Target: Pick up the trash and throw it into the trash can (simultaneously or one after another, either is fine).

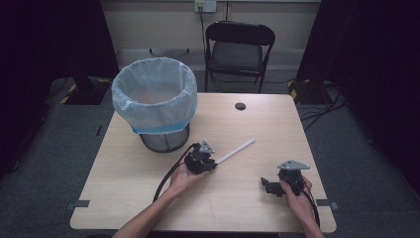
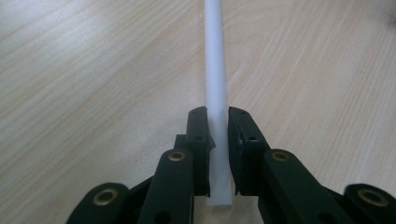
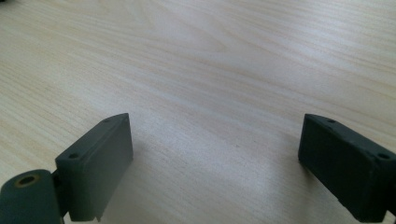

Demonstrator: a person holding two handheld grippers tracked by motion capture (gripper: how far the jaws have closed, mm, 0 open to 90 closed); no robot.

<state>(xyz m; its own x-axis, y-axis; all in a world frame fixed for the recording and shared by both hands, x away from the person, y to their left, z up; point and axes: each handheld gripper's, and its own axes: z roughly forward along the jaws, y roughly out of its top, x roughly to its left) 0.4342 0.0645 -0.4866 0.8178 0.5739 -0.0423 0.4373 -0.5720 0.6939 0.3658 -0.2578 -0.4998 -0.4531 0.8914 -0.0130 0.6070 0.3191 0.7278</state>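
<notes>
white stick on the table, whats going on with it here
A person at a wooden table holds a gripper in each hand. The left gripper has its fingers shut on one end of the white stick, which points away across the tabletop. The right gripper sits open over bare wood, holding nothing. A mesh bin lined with a pale bag stands at the far left of the table, so the stick may be headed there.

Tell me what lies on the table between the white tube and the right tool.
Nothing: in the high view, bare wooden table separates the white tube held in the left tool from the open right tool.
</notes>
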